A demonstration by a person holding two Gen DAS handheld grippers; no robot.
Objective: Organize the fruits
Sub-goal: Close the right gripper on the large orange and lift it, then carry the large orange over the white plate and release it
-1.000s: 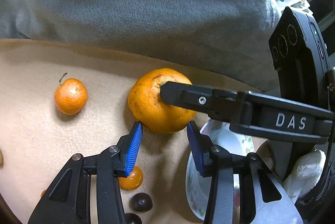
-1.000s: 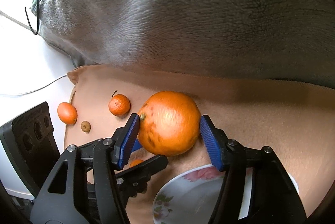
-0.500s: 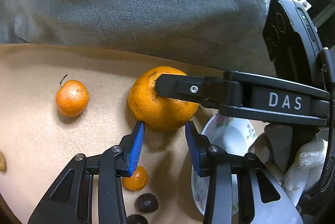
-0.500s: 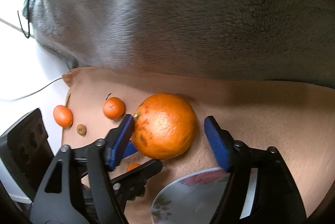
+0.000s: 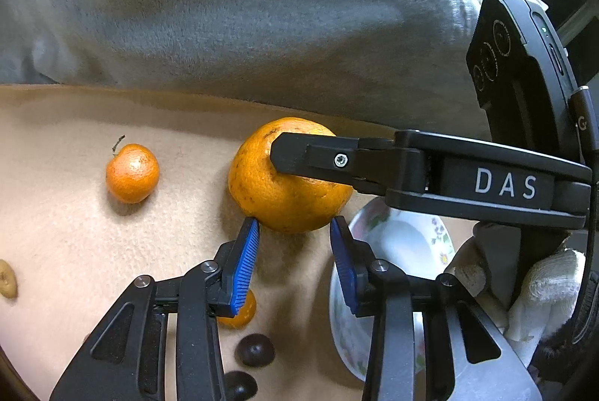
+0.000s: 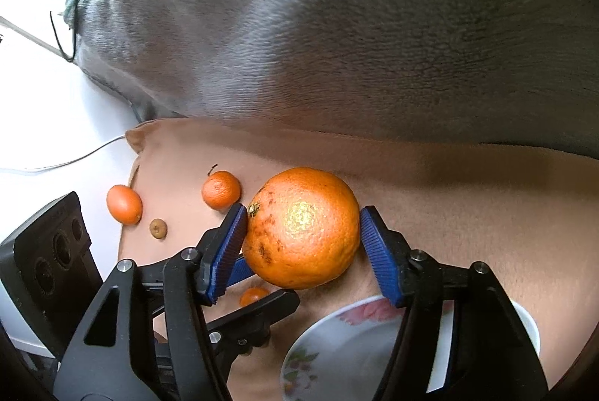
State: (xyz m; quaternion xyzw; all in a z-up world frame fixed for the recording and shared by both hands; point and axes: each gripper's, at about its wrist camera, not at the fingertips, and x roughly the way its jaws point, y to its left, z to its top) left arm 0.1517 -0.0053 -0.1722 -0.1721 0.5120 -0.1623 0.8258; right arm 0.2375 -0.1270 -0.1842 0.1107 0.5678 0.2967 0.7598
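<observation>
Orange [image 6: 302, 228] sits between the blue pads of the right gripper [image 6: 303, 243], whose jaws have just been closing and now grasp it above the tan cloth [image 6: 468, 199]. Left gripper [image 5: 294, 266] hangs released just below it, nothing between its jaws, plate [image 5: 402, 243] beside.

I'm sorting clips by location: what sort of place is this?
Probably a home, perhaps a bed or sofa: fruit lies on a tan fleece cloth against a grey plush blanket, with a floral plate nearby.

Grey plush blanket [image 5: 239, 11] behind tan cloth [image 5: 56, 232], perhaps over a white table [image 6: 45, 124].
</observation>
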